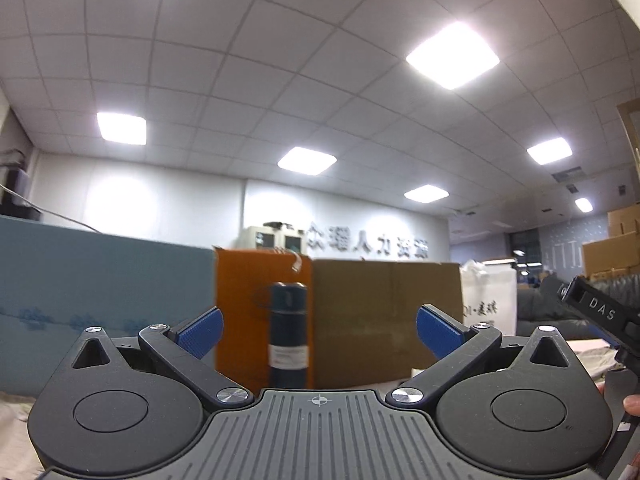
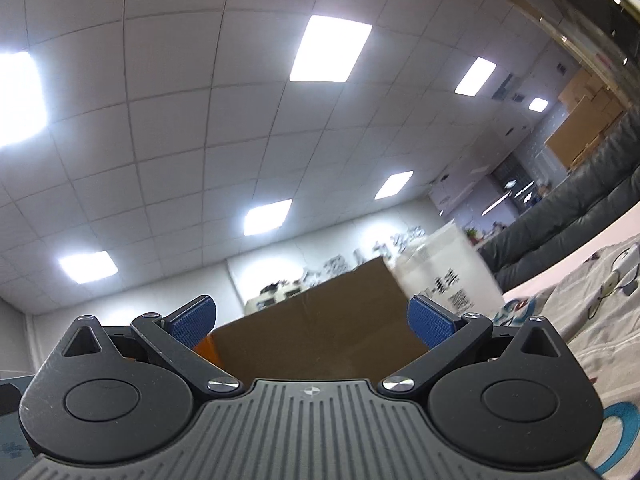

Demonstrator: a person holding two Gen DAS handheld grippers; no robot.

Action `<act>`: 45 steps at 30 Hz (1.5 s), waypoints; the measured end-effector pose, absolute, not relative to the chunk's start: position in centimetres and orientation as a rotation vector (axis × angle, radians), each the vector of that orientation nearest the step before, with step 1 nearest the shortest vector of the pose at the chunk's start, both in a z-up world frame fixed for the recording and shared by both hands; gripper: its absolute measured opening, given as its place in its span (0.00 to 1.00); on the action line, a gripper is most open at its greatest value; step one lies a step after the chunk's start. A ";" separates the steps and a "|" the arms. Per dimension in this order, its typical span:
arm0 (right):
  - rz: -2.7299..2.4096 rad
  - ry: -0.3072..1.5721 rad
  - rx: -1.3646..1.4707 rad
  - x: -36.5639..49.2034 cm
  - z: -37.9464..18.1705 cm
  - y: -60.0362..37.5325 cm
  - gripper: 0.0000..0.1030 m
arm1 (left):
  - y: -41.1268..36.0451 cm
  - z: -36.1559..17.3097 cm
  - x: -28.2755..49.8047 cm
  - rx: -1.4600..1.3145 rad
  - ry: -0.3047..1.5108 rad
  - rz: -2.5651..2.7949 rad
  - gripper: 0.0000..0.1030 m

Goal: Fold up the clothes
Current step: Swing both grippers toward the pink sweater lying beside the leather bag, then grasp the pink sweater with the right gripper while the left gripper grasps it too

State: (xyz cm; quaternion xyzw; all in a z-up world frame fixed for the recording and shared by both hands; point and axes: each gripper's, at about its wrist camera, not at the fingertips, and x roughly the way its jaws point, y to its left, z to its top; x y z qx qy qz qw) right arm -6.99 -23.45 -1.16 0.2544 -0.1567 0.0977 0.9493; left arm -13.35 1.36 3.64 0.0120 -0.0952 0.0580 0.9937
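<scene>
Left wrist view, left to right: a pale blue patterned panel [image 1: 100, 292]; one orange cardboard box [image 1: 248, 308]; one dark blue cylindrical flask with a white label [image 1: 289, 334], upright in front of the orange box; one brown cardboard box [image 1: 384, 316]; one white paper bag with black lettering [image 1: 490, 300]; a dark grey sofa [image 1: 544, 312]. The left gripper [image 1: 319, 332], with two blue-padded fingers, stands wide apart and holds nothing. At the far right edge the black body of the right gripper [image 1: 600, 312] enters, marked "DAS". Six lit ceiling panels [image 1: 452, 56] are visible.

Right wrist view: the right gripper [image 2: 311, 322] likewise has its two blue pads spread, empty, tilted up toward the ceiling. Behind it, the brown cardboard box and the blurred white bag. The light grey printed garment [image 2: 592, 304] lies flat at the right on a pale pink tabletop [image 2: 560, 276], beside and below this gripper, not touched by the fingers.
</scene>
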 end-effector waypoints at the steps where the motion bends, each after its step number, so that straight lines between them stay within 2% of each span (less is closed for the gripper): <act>1: 0.223 -0.309 0.520 -7.4 -0.9 -23.2 1.00 | 1.7 3.8 -13.9 0.022 -0.201 0.126 1.00; 6: 0.340 -0.288 0.629 -10.4 0.1 -21.7 1.00 | 3.7 4.5 -16.7 0.016 -0.246 0.187 1.00; 13: 0.544 -0.266 0.630 -13.5 2.3 -17.6 1.00 | 8.7 5.3 -20.9 -0.013 -0.323 0.327 1.00; 24: 0.850 -0.230 0.430 -18.3 6.8 -6.8 1.00 | 17.6 9.4 -30.2 0.032 -0.475 0.626 1.00; 28: 0.943 -0.240 0.325 -20.1 8.7 -2.1 1.00 | 21.0 11.1 -32.4 0.034 -0.474 0.737 1.00; 35: 1.132 -0.178 0.099 -21.5 11.5 7.8 1.00 | 29.2 11.0 -36.6 -0.265 -0.446 0.796 1.00; 41: 1.271 -0.049 -0.047 -22.8 10.6 17.0 1.00 | 35.4 5.9 -39.1 -0.586 -0.417 0.744 1.00; 45: 1.386 0.058 -0.096 -22.0 7.9 20.2 1.00 | 37.8 2.9 -39.8 -0.728 -0.443 0.646 1.00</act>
